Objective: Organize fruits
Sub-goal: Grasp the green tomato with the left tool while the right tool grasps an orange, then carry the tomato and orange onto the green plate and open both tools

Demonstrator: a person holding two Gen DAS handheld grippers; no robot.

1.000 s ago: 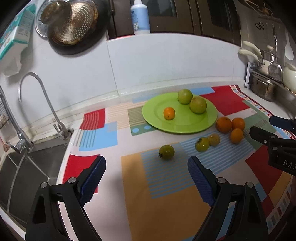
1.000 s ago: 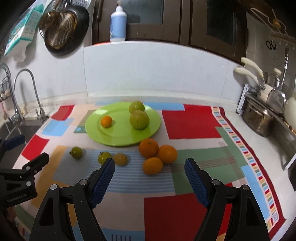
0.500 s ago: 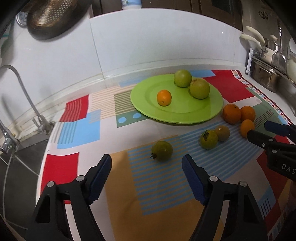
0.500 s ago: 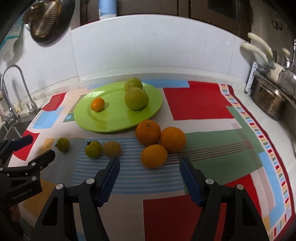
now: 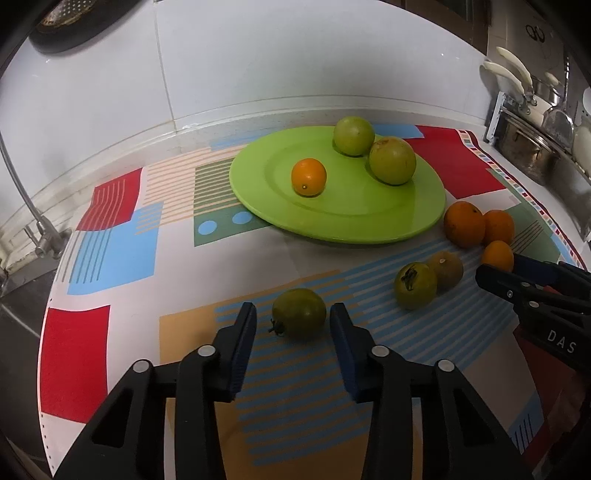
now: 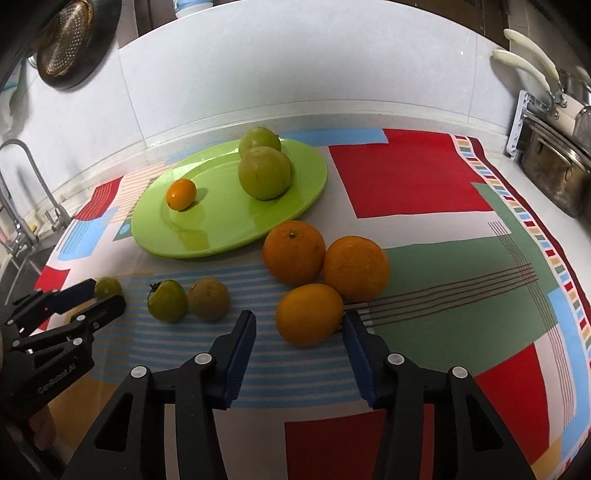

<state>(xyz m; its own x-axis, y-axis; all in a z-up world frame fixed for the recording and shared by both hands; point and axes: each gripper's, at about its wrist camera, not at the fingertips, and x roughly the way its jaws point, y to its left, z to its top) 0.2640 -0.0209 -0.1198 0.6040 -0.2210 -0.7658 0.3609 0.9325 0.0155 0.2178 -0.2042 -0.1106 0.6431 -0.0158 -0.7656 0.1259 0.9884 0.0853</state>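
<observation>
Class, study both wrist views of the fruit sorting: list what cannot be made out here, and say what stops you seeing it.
- Left wrist view: the nearest orange is partly hidden by the right claw.
- Right wrist view: the green fruit is partly hidden by the left claw.
- Right wrist view: the bottle is cut off by the top edge.

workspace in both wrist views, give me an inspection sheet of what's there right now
surface: patterned cloth over the counter
job's things: green plate holds a small orange and two green fruits; three oranges and three greenish fruits lie on the cloth
clutter: nothing seen
grippers: left gripper closing around a green tomato, pads not pressing; right gripper closing around the nearest orange
cables: nothing seen
surroundings: tap and sink, hanging colander, pots, tiled wall
</observation>
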